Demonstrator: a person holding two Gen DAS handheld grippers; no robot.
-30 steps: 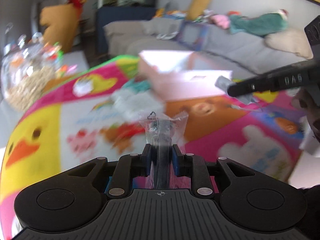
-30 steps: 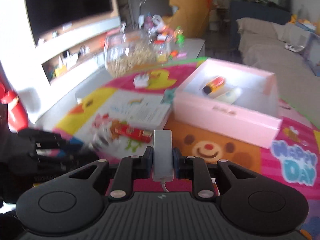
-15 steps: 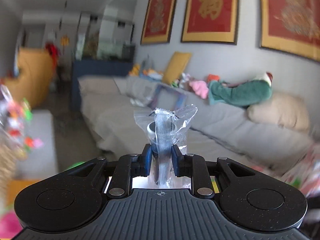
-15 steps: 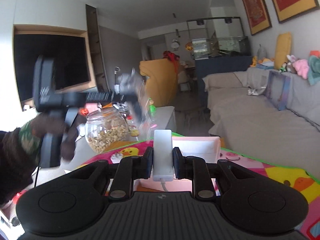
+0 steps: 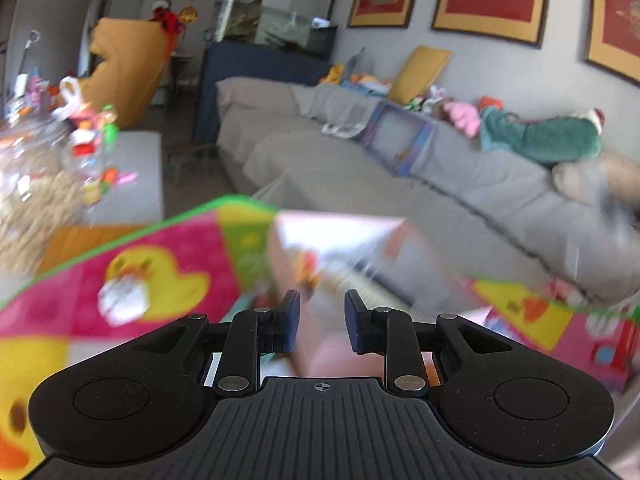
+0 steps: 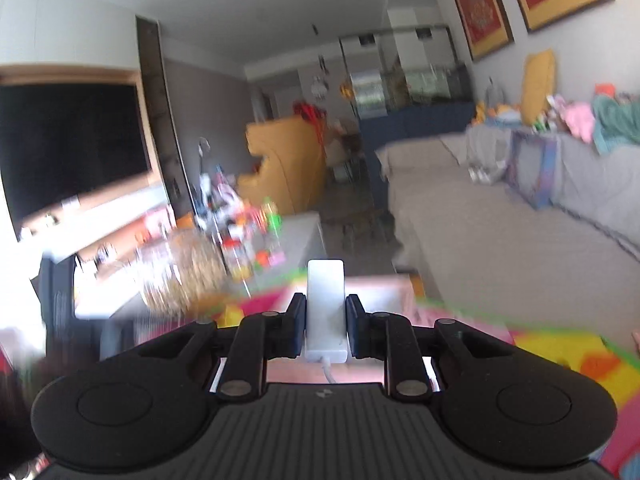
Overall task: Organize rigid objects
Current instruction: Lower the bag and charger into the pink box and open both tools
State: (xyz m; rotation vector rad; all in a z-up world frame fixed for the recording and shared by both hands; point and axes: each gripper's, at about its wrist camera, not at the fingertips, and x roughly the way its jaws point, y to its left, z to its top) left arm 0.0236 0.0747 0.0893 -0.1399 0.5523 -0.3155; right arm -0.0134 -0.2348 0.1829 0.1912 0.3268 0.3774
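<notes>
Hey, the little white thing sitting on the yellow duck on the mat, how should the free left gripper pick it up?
It is blurred, so this is tentative: the white object lies low on the mat. Bring the open left gripper down from above and close across its narrower middle.

Colourful cartoon play mat (image 5: 192,248) with a green edge, carrying the objects.
An open pink box (image 5: 340,240) sits on its far middle part, blurred items inside; a small white object (image 5: 122,300) lies on the yellow duck print to the left.
</notes>
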